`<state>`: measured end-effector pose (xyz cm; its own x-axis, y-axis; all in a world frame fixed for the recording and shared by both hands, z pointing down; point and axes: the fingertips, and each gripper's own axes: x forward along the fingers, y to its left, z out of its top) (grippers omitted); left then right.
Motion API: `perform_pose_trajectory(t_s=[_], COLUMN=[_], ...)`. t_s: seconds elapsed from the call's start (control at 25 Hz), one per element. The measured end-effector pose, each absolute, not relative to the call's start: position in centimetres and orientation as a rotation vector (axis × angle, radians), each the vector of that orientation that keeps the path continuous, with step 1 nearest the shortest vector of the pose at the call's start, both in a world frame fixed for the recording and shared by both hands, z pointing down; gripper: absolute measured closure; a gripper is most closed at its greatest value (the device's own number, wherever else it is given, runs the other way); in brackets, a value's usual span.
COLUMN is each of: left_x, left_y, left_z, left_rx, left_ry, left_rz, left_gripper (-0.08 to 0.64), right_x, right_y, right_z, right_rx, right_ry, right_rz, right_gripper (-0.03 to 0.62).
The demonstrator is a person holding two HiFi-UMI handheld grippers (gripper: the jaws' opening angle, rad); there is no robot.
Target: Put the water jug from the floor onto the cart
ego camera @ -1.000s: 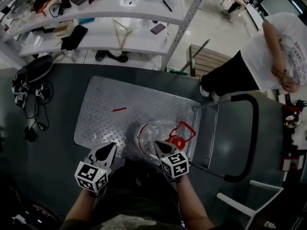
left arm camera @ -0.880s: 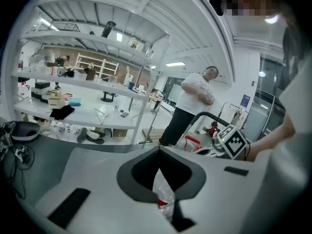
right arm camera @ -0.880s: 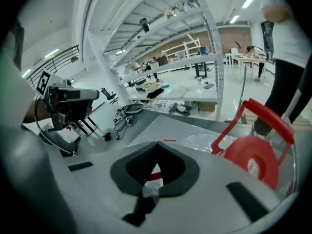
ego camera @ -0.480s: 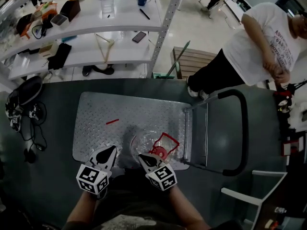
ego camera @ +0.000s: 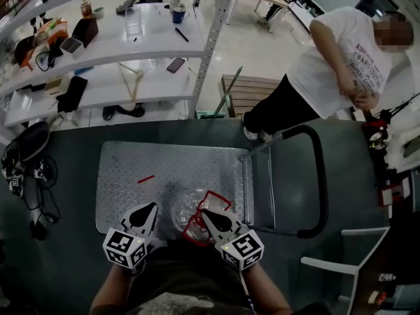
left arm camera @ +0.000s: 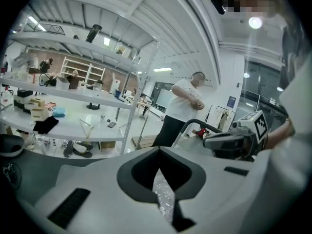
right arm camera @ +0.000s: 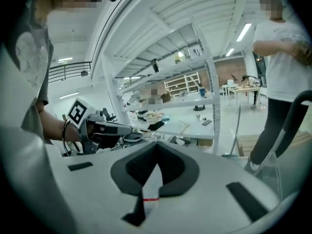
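The left gripper (ego camera: 151, 207), jaws pressed together and empty, hovers just left of the water jug (ego camera: 184, 207). The jug is clear and round, with a red handle (ego camera: 214, 195), and sits over the near edge of the cart (ego camera: 131, 166) deck. The right gripper (ego camera: 205, 214), jaws also pressed together, lies across that handle; whether it pinches the handle is unclear.

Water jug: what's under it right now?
The cart's metal deck lies beneath the water jug, at its near edge. Whether the jug's base touches the deck is hidden by the jug itself.
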<state>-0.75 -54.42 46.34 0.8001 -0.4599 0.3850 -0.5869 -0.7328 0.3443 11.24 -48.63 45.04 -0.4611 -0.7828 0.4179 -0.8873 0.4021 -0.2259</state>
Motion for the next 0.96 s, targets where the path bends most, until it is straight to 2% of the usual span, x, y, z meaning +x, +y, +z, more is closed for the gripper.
perform_pose_trajectory(t_s=[0.4,0.96], left_x=[3.1,6.3], left_y=[-54.1,-49.2], left_z=[40.6,37.8], left_rx=[2.664,2.697], left_ry=[-0.688,-0.810], left_rz=[0.256,0.269], left_gripper=[0.552,0.552], right_x=[15.9,21.0], right_y=[-48.1,-42.4], right_z=[40.3,38.3], right_rx=[1.598,1.594], right_ry=[-2.317,-2.337], right_rz=[0.398,0.329], right_gripper=[0.603,0.603])
